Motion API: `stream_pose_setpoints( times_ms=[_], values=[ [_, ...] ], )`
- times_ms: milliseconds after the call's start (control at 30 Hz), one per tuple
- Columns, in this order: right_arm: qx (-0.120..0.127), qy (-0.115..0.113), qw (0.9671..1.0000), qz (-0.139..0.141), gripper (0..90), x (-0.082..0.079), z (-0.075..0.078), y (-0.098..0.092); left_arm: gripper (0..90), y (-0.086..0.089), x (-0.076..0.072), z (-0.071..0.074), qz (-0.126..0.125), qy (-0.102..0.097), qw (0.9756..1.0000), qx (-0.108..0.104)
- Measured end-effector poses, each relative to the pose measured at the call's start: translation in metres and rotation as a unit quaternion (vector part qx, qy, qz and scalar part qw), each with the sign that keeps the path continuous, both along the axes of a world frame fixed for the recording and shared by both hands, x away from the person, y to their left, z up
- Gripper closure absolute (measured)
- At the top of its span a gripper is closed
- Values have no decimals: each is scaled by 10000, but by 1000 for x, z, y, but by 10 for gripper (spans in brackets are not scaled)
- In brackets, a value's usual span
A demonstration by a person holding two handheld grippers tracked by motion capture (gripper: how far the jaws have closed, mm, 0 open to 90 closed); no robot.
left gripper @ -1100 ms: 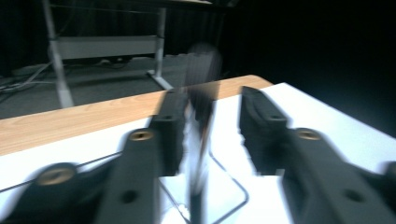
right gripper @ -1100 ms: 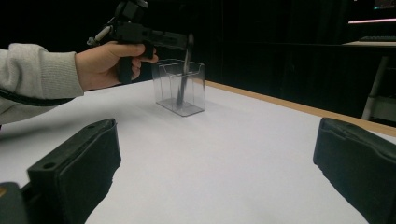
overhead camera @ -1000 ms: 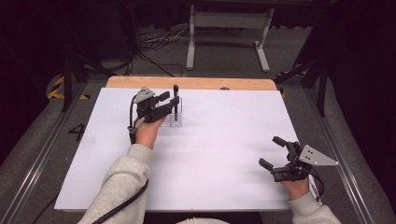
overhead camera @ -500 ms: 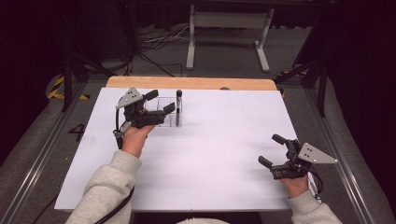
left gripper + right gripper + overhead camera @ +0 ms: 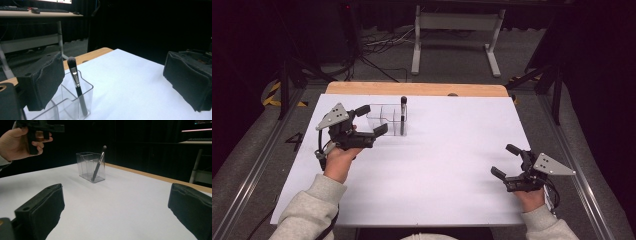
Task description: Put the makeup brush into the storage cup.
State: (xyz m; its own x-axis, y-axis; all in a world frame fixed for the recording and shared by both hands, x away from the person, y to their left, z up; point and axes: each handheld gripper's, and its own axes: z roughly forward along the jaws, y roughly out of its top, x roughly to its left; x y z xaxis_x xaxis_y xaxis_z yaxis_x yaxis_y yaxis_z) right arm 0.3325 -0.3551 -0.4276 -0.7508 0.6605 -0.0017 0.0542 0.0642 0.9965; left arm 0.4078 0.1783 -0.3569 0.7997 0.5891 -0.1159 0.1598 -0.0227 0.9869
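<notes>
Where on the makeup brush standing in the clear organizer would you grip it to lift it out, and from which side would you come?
Grip the makeup brush on its silver ferrule, just below the bristles, probably coming from above. It leans head-up in the end compartment of the clear organizer; the walls surround the lower handle, so only the upper part stands free. The open left gripper is nearest.

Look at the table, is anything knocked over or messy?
Nothing stands out. The clear holder stands upright on the white table, and the makeup brush leans inside one compartment, bristles up. Nothing is spilled or tipped.
</notes>
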Motion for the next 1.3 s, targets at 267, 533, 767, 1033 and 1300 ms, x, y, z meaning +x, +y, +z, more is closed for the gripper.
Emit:
stream_pose_setpoints(
  times_ms=[267,533,767,1033,1300],
  values=[
    [-11,17,10000,-18,8,1,0,-1,41,16,-14,-10,-53,-33,9999,109],
    [-35,47,10000,-63,4,2,0,-2,41,28,-31,-25,-110,32,9999,53],
    [-92,123,9999,-11,4,4,-2,-1,44,34,-40,-36,-156,-2,9998,150],
    [-134,126,9998,-12,3,3,-2,-2,48,45,-49,-54,-187,138,9997,101],
    [-178,144,9997,-58,4,4,-2,-2,51,49,-57,-68,-233,28,9995,227]
  ],
)
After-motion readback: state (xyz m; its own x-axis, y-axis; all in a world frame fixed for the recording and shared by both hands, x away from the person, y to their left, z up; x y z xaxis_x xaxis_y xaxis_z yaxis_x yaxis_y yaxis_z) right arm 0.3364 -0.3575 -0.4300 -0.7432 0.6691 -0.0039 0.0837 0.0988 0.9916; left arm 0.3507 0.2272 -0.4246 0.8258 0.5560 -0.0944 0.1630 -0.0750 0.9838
